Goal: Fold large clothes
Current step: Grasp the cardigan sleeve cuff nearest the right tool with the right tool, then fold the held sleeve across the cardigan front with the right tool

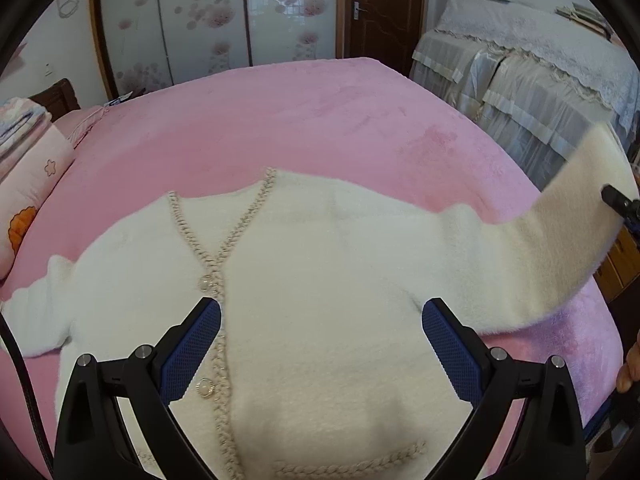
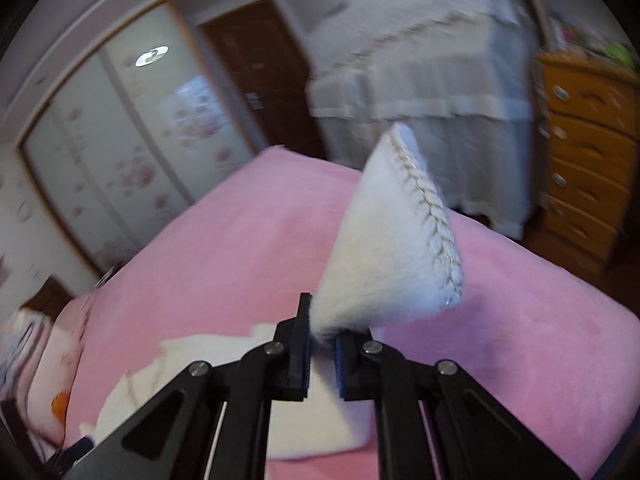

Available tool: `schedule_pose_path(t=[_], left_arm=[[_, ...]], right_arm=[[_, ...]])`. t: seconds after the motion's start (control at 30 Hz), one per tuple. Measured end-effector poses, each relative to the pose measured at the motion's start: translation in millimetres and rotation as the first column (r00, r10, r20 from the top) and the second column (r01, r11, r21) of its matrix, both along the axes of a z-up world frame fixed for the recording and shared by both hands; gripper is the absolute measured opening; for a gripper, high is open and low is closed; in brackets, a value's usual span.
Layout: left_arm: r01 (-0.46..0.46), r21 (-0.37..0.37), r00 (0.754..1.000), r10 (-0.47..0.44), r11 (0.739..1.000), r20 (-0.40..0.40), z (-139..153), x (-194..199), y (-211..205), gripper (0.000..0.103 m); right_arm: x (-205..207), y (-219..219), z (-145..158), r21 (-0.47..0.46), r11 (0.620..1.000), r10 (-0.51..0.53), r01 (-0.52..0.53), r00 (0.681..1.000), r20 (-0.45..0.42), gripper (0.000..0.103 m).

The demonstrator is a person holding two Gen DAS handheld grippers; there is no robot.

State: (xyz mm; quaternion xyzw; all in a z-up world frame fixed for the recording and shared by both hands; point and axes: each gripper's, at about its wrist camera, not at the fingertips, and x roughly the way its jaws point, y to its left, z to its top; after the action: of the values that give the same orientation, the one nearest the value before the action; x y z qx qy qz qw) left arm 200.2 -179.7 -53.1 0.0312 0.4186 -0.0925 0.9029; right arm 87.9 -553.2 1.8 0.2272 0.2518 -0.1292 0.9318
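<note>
A white fluffy cardigan (image 1: 320, 280) with braided trim and pearl buttons lies face up on the pink bed (image 1: 300, 120). My left gripper (image 1: 320, 320) is open and hovers above the cardigan's chest, empty. My right gripper (image 2: 322, 332) is shut on the cuff end of the cardigan's right-hand sleeve (image 2: 392, 248) and holds it lifted above the bed. In the left wrist view that sleeve (image 1: 560, 240) rises to the right, with the right gripper's tip (image 1: 620, 200) at its end. The other sleeve (image 1: 44, 312) lies flat at the left.
Pillows and folded bedding (image 1: 28, 168) lie at the bed's left. A lace-covered piece of furniture (image 1: 540, 80) stands at the right, with a wooden drawer chest (image 2: 584, 152) beside it. A sliding wardrobe (image 1: 208, 20) and a door (image 1: 380, 8) are behind the bed.
</note>
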Motion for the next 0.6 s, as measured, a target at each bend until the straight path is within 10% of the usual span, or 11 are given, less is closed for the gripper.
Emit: schedule_pose_path(t=[0.23,0.6], left_arm=[[-0.125,-0.023,0.992,0.125,0.992,0.004,3.2,-8.6,72.4,0.1],[-0.22,-0.069,0.957,0.201,0.973,-0.209,-61.0,-0.6,154.1,0.1]], right_arm=[[33.0,138.6,9.2,-0.088,0.935,0.342,-0.344,0.939,-0.04,0.009],[55.8,279.8,-158.8,-0.148,0.79,0.458,-0.595,0.733,-0.503,0.023]])
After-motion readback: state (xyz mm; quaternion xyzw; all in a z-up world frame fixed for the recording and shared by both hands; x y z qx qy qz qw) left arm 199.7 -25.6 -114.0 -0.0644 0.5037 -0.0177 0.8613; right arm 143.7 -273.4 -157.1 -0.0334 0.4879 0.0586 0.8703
